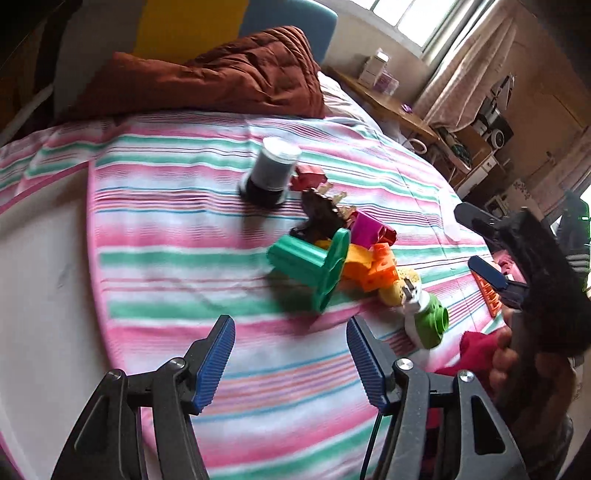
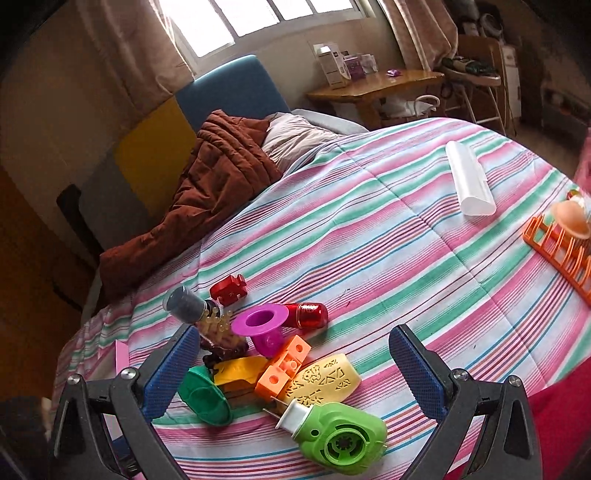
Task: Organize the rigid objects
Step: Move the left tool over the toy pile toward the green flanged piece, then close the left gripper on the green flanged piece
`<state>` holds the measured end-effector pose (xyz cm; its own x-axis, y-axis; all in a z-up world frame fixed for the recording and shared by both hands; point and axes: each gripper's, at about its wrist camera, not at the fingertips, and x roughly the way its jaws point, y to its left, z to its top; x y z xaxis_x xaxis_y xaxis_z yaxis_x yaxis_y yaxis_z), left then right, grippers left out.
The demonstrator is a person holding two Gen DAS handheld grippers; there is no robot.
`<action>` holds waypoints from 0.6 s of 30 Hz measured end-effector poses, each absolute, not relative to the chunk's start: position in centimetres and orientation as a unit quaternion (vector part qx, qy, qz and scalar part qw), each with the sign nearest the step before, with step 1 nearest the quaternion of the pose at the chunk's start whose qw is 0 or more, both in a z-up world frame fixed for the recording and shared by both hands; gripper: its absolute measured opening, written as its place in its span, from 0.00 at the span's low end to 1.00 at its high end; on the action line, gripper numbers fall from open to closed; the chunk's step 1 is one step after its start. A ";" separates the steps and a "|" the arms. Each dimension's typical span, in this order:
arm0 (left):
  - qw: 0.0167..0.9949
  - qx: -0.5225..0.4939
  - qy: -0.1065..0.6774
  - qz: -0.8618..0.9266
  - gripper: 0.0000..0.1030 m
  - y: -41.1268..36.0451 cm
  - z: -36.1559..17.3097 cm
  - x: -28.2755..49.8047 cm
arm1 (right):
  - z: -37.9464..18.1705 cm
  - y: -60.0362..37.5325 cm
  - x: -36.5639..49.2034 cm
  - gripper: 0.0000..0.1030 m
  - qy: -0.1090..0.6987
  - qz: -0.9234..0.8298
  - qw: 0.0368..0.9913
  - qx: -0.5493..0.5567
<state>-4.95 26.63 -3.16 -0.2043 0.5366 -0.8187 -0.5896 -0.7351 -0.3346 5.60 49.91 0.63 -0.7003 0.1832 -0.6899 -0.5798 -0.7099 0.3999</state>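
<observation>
1. The toy pile lay on the striped quilt, just ahead of both grippers: a green cup, yellow block, orange block, cream bottle and green sharpener nearest, all touching or overlapping.
2. Farther off sat a purple funnel, red capsule, red puzzle piece and a grey jar (tipped in the right view).
3. A white tube lay well apart at the far right; an orange rack was cut off by the right edge.
4. The left gripper was spread with nothing between its pads; the right gripper was spread too, its pads flanking the pile without touching.
5. The dark piece beside the jar was too blurred to identify.
6. A brown duvet, a wooden table and a curtained window lay beyond.
</observation>
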 end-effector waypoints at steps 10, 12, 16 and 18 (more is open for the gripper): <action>0.344 -0.518 0.055 0.781 0.62 32.9 -5.4 -6.4 | 0.5 50.4 5.7 1.00 0.330 0.864 0.214 -0.315; 0.332 -0.520 0.056 0.785 0.62 33.3 -5.9 -7.0 | 0.4 50.4 5.6 1.00 0.330 0.863 0.212 -0.317; 0.334 -0.529 0.039 0.779 0.54 32.9 -7.1 -8.0 | 0.4 50.2 5.3 1.00 0.323 0.865 0.211 -0.321; 0.344 -0.521 0.028 0.780 0.42 31.9 -6.9 -7.9 | 0.5 50.0 5.2 1.00 0.315 0.867 0.210 -0.323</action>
